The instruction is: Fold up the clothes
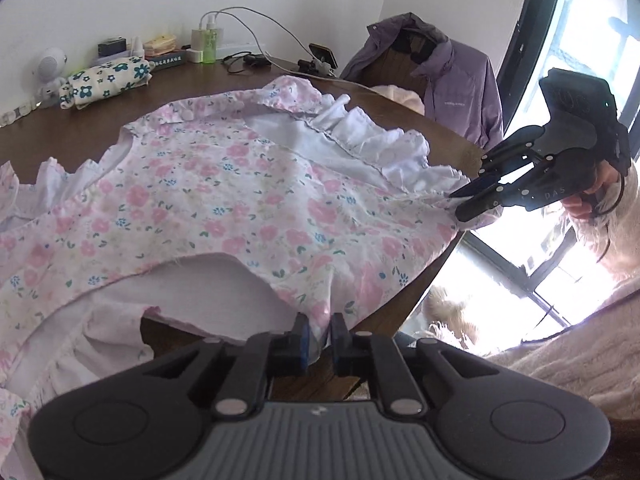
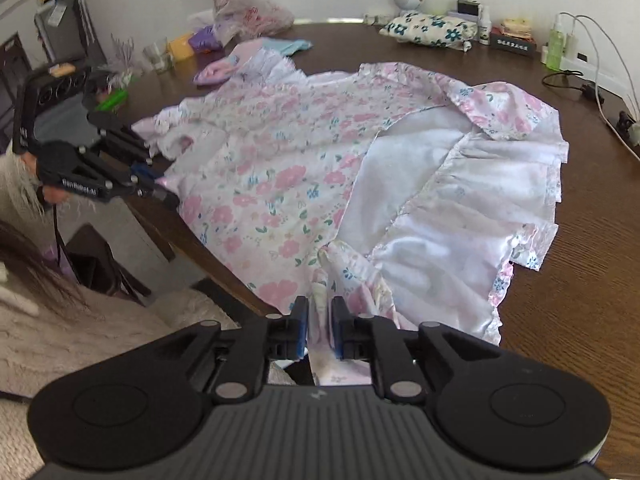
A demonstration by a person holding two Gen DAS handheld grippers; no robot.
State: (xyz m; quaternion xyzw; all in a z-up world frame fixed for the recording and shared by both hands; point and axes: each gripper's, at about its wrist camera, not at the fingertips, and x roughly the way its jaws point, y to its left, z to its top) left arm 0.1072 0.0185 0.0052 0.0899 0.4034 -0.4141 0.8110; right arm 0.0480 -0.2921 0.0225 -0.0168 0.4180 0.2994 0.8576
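Left hand-held gripper (image 1: 318, 330) pinches the near hem of the floral dress (image 1: 224, 200), cloth caught between its blue-padded fingers (image 1: 301, 340) at the table edge. Right hand-held gripper (image 2: 320, 320) likewise nipped onto a bunched fold of the same dress, fabric running up between both pads. Seen from the left wrist, the right hand-held gripper grips the ruffled corner at the far table edge, a hand (image 1: 592, 196) in a fuzzy pale sleeve (image 1: 624, 240) behind it.

Dress lies spread on the dark wood table (image 2: 580, 260), pink and blue flowers up, one part turned over showing white lining and a ruffle. Both held points sit along the table's near edge.

Farther back: flowered pouch (image 2: 430, 29), green bottle (image 2: 555, 45), cables (image 2: 600, 80), purple jacket (image 1: 452, 76) over a chair, bright window (image 1: 580, 40).
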